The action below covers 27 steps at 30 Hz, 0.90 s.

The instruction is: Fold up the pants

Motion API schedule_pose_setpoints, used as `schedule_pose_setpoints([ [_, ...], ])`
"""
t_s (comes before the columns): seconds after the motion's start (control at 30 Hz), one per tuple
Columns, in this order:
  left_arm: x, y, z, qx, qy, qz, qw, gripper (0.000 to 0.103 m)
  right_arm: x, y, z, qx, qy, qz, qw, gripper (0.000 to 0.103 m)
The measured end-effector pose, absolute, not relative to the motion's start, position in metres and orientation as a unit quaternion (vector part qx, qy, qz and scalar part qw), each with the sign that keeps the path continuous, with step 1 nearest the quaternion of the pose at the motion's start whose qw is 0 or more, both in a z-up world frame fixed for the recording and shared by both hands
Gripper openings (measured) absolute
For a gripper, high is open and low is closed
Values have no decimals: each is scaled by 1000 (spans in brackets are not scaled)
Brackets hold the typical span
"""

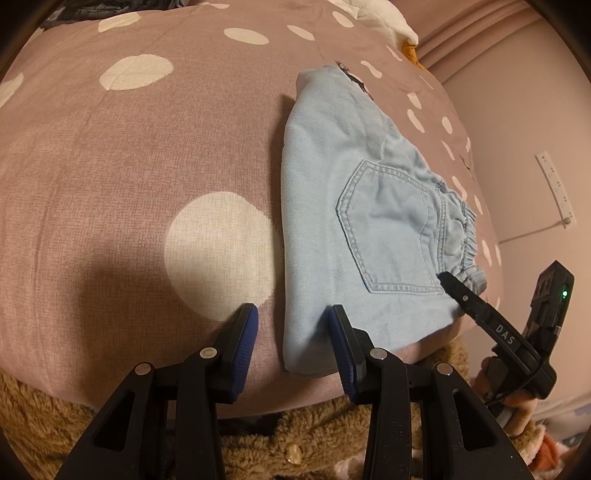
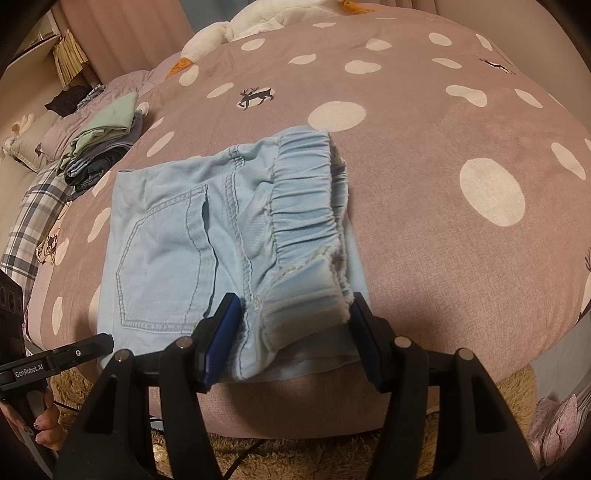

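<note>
Light blue denim pants (image 1: 354,221) lie folded on the pink spotted bed cover (image 1: 129,166), back pocket up, elastic waistband toward the right. My left gripper (image 1: 293,325) is open, its jaws astride the folded near-left corner of the pants. In the right wrist view the pants (image 2: 177,240) fill the middle. My right gripper (image 2: 291,332) is open, its jaws on either side of the near waistband corner (image 2: 306,295), which stands a little raised. The right gripper also shows in the left wrist view (image 1: 480,306), at the waistband edge.
A stack of folded clothes (image 2: 99,147) lies at the far left of the bed, beside a plaid cloth (image 2: 33,221). A white plush toy (image 2: 236,26) lies at the bed's far end. A brown fluffy fabric (image 1: 295,443) lies below the bed's near edge. A wall (image 1: 535,110) stands to the right.
</note>
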<state>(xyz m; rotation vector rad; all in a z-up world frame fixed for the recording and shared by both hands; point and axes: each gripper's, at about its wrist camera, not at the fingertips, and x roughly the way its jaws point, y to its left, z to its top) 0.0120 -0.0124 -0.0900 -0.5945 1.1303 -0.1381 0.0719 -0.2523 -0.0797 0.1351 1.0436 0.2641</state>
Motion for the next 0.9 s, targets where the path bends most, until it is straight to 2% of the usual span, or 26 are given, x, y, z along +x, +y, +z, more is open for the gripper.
schedule_pose_setpoints([
  [0.4, 12, -15, -90, -274, 527, -61, 802, 40, 70, -251, -72, 51, 496, 125, 858, 61],
  [0.53, 12, -15, -90, -275, 527, -61, 802, 40, 69, -253, -66, 46, 495, 112, 860, 69],
  [0.63, 12, -16, -90, -276, 526, -60, 802, 41, 69, -258, -63, 44, 492, 104, 863, 70],
  [0.9, 15, -30, -77, -239, 541, -62, 804, 53, 68, -272, -58, 74, 495, 104, 860, 74],
])
